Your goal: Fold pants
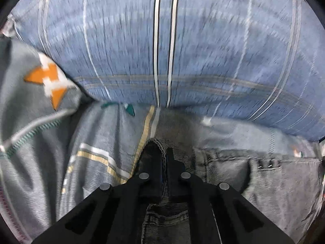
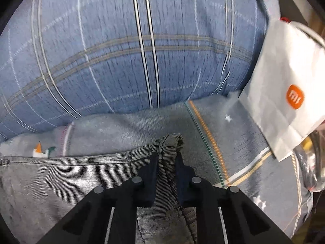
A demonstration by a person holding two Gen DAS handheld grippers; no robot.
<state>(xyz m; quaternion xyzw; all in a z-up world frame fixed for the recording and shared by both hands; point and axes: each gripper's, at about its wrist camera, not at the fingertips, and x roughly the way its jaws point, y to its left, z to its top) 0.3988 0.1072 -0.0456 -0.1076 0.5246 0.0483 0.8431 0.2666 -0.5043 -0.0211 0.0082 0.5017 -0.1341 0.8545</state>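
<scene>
The grey denim pants (image 1: 264, 174) lie on a grey patterned bedsheet (image 1: 101, 134). My left gripper (image 1: 163, 152) is shut on a corner of the pants' waistband edge, and the fabric hangs down between its black fingers (image 1: 150, 162). In the right wrist view the pants (image 2: 61, 179) stretch off to the left. My right gripper (image 2: 166, 156) is shut on another bunched corner of the pants, which sticks up between its fingers (image 2: 150, 168). Both held corners are close to the sheet.
A big blue plaid pillow (image 1: 182, 40) lies right ahead of both grippers and fills the upper half of the right wrist view (image 2: 121, 50) too. A white paper bag with an orange logo (image 2: 284, 93) lies on the sheet (image 2: 233, 142) at the right.
</scene>
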